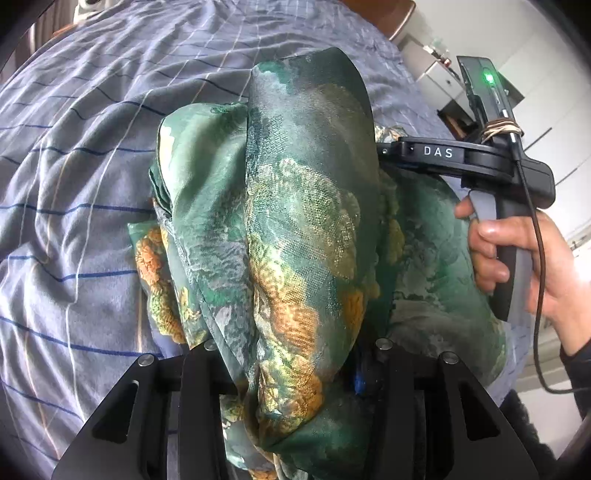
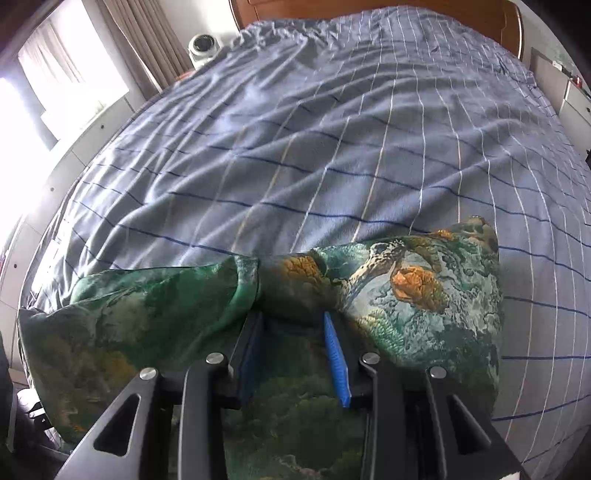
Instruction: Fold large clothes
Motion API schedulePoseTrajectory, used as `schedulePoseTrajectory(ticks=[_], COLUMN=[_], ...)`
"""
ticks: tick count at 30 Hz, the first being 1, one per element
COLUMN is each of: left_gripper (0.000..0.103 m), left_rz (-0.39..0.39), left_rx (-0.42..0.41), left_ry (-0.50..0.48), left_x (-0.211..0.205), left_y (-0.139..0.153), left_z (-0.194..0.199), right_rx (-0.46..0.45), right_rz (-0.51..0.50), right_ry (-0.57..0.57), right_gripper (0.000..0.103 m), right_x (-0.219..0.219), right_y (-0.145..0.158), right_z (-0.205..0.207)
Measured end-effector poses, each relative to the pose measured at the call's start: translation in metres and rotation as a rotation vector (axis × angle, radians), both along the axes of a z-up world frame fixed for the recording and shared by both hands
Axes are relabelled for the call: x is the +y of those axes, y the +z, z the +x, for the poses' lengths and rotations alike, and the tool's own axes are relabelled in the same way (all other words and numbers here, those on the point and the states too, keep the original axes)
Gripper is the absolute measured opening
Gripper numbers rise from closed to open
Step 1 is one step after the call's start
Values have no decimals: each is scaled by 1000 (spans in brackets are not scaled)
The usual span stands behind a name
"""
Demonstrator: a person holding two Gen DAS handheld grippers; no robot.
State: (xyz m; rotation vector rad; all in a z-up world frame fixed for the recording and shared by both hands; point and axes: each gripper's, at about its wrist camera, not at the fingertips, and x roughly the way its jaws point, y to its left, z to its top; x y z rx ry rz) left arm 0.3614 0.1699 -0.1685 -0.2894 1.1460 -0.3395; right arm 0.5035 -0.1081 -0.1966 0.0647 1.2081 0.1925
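Note:
A green satin garment (image 1: 295,184) with orange and gold flower print lies bunched on the bed. In the left wrist view a thick fold of it runs up between the fingers of my left gripper (image 1: 295,354), which is shut on it; the cloth hides the fingertips. My right gripper (image 1: 388,155), held by a hand (image 1: 517,258), reaches into the same garment from the right. In the right wrist view my right gripper (image 2: 291,325) is shut on a gathered waist of the garment (image 2: 406,288), whose cloth fans out to both sides. One blue pad (image 2: 334,362) shows.
A grey-blue checked bed cover (image 2: 332,129) spreads wrinkled beyond the garment. A wooden headboard (image 2: 369,5) closes the far end. A white round device (image 2: 203,46) sits by the curtains at the far left. White cabinets (image 1: 443,77) stand past the bed's right edge.

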Motion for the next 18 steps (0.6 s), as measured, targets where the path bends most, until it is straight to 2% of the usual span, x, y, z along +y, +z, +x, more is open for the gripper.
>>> schedulePoseTrajectory(ticks=[4, 7, 10, 13, 15, 18], left_gripper=[43, 44, 44, 44, 44, 44], left_rz=[3, 14, 15, 15, 15, 14], left_rx=[1, 4, 7, 10, 11, 12], left_ry=[-1, -2, -3, -6, -7, -7], left_x=[-1, -4, -7, -9, -10, -9], left_y=[0, 2, 3, 3, 3, 3], left_z=[-1, -1, -1, 1, 2, 3], right_rx=[-18, -65, -118, -173, -196, -207], right_rz=[5, 27, 56, 25, 24, 61], right_ry=[-10, -10, 46, 122, 131, 87], right_gripper=[34, 34, 34, 34, 35, 35], right_x=[-1, -4, -9, -12, -17, -28], right_y=[7, 32, 64, 85, 91, 87], right_z=[-14, -36, -78, -137, -180, -232])
